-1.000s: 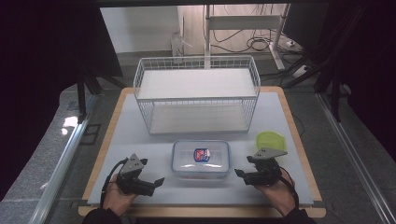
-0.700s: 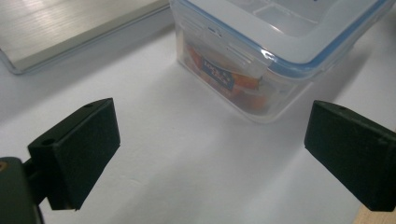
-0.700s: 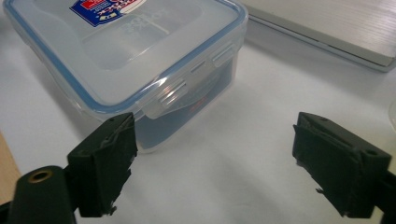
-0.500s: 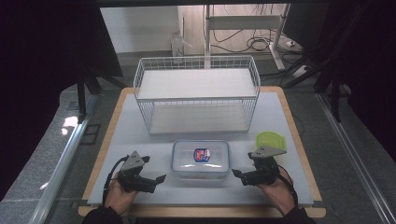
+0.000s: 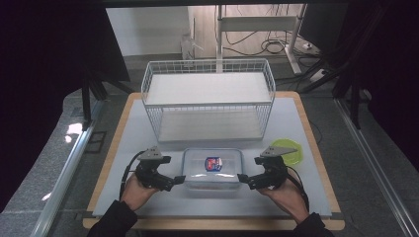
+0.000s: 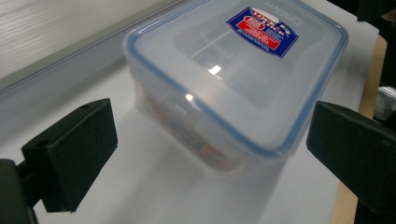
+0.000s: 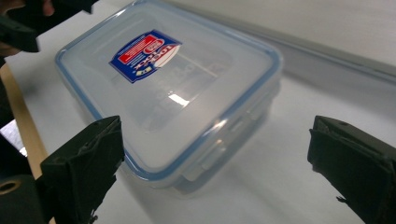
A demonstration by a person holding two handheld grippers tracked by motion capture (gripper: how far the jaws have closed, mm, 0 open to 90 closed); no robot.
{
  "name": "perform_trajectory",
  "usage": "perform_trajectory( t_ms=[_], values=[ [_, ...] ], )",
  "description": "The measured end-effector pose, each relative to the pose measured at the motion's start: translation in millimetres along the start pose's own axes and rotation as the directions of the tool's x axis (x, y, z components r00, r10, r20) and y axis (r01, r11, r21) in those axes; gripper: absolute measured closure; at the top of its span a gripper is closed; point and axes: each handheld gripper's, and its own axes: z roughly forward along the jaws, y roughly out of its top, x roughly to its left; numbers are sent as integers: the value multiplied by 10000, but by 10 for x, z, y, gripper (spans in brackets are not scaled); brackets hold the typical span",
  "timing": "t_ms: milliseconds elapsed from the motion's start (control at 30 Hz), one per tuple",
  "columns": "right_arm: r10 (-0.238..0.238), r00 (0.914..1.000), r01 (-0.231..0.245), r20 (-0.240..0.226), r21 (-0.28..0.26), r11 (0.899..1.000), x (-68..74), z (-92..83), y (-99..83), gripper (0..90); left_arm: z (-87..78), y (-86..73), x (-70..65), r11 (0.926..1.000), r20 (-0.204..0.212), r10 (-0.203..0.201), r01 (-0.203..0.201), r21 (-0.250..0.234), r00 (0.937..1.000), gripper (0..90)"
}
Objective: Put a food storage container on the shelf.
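In front of the wire basket (image 5: 207, 101): lidded clear food box (image 5: 212, 168), something red inside. Left gripper (image 5: 179, 180) spread beside it; right gripper (image 5: 243, 178) jaws just opened, nothing gripped.

Bright table, dark surroundings, lid glare

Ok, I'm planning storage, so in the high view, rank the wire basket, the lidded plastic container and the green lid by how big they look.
1. wire basket, clearly largest
2. lidded plastic container
3. green lid, smallest, though the right gripper partly covers it
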Motion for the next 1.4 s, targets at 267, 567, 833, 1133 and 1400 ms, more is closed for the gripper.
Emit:
perform_trajectory(
  t_ms=[267, 567, 833, 1133, 1400],
  values=[
    [598, 9955, -540, -730, 783, 9955, -64, 238, 60, 37, 288, 98, 96, 9977, 795, -207, 155, 654, 9966, 9],
    [1318, 9832, -1179, -1259, 1126, 9866, -124, 372, 72, 56, 371, 68, 171, 9917, 1716, -1065, 921, 896, 9794, 7],
    [1473, 9790, -1286, -1406, 1337, 9826, -76, 326, 64, 116, 252, 42, 48, 9940, 1374, -700, 575, 929, 9880, 87],
    [1513, 9770, -1411, -1501, 763, 9871, -30, 97, -19, 355, 58, -121, -35, 9938, 1458, -1107, 1104, 100, 9831, 323],
    [1960, 9621, -1892, -1898, 534, 9805, -50, 13, -90, 459, -19, -170, -94, 9905, 1398, -1329, 1364, -155, 9812, 430]
  ],
)
